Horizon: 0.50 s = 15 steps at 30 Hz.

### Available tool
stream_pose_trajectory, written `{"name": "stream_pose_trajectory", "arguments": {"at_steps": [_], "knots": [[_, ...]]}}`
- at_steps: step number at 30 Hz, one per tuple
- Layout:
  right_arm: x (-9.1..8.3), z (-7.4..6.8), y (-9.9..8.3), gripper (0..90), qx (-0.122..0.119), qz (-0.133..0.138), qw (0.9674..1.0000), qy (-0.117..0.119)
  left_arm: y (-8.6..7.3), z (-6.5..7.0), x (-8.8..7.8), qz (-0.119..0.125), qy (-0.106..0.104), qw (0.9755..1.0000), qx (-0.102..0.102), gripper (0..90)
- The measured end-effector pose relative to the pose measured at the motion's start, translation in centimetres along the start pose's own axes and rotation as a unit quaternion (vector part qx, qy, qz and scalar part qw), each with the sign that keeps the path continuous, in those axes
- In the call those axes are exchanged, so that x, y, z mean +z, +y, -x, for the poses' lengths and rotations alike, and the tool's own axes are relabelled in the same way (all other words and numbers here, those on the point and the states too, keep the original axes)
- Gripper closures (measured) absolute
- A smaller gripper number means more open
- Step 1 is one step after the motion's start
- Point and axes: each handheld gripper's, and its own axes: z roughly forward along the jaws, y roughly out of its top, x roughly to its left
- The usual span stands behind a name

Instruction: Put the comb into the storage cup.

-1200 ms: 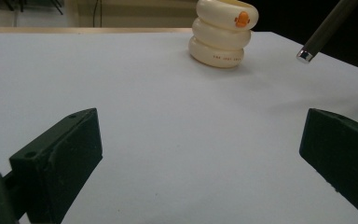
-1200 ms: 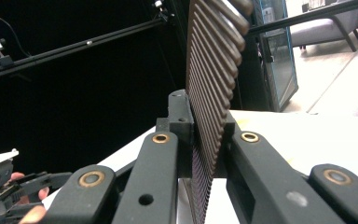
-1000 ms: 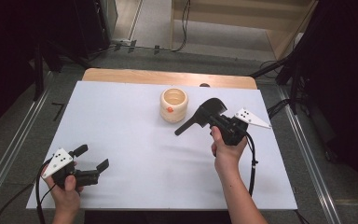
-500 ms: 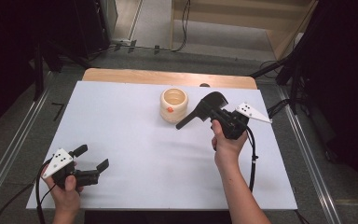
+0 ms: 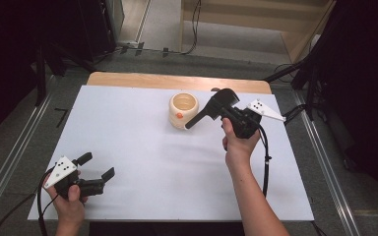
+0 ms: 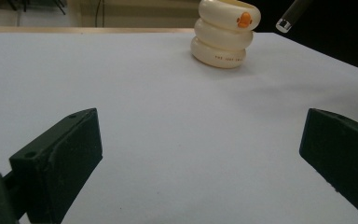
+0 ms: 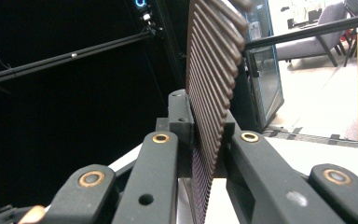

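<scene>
High view shows the right tool [image 5: 221, 109] lifted a little and carried toward the cream duck cup [image 5: 183, 109] compared with a second ago. Its jaws are clamped on a dark ribbed utensil [image 5: 225, 97], whose handle tip now sits just beside the cup's near wall instead of short of it. By my reading the utensil is being brought to the cup, with the handle end leading, and it is not yet inside.

Right gripper view has the ribbed blade [image 7: 212, 70] pinched upright between the two black jaws.

The left tool [image 5: 97, 165] rests with its jaws spread and holding nothing. The cup [image 6: 223, 35] is far ahead of it, with bare white table [image 5: 142, 147] between.

Behind the right tool the table's far wooden edge is close. To its left and toward the person there is wide free room.
</scene>
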Motion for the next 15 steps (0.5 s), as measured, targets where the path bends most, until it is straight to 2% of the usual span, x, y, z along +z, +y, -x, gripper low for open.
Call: {"name": "stream_pose_trajectory", "arguments": {"at_steps": [15], "knots": [[2.0, 0.0, 1.8, 82.5, -0.013, 0.004, 0.9999, 0.0, 0.0, -0.1, -0.1, 0.004, -0.002, 1.0, -0.005, 0.0]]}}
